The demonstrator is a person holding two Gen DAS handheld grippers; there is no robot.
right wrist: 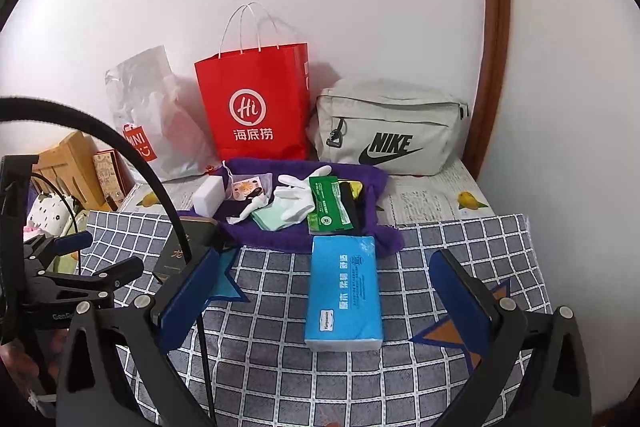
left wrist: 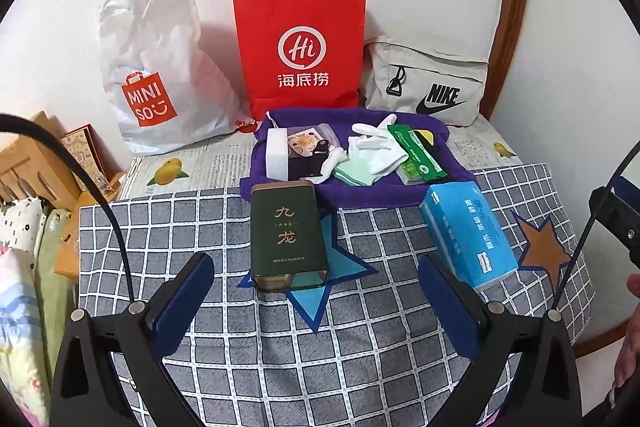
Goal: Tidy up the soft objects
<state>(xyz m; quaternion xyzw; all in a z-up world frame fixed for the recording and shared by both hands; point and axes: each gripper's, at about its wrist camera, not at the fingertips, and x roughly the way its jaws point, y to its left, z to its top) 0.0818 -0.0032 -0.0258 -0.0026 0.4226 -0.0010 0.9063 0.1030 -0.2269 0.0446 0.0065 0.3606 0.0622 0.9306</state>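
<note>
A checked cloth (left wrist: 360,327) covers the table, and against the wall behind it stand a Miniso bag (left wrist: 156,75), a red bag (left wrist: 304,47) and a Nike pouch (left wrist: 428,87). In front of them lies a purple towel (left wrist: 360,187) bearing the small soft things: a white sponge (left wrist: 277,155), white gloves (left wrist: 376,147), a green cloth (left wrist: 352,175) and a green packet (left wrist: 420,155). Nearer the grippers, on the checked cloth, are a blue tissue pack (right wrist: 344,291) and a dark tin (left wrist: 286,235). The left gripper (left wrist: 316,291) is spread wide and holds nothing, with the tin just ahead between its fingers; the right gripper (right wrist: 320,303) is likewise wide open and empty, with the tissue pack lying between its fingers. This could be sorting about to go on or already settled, since the soft pieces lie gathered on the towel while the tissue pack sits off it. Any grasp on the tissue pack would want a gentle squeeze across its narrow sides.
</note>
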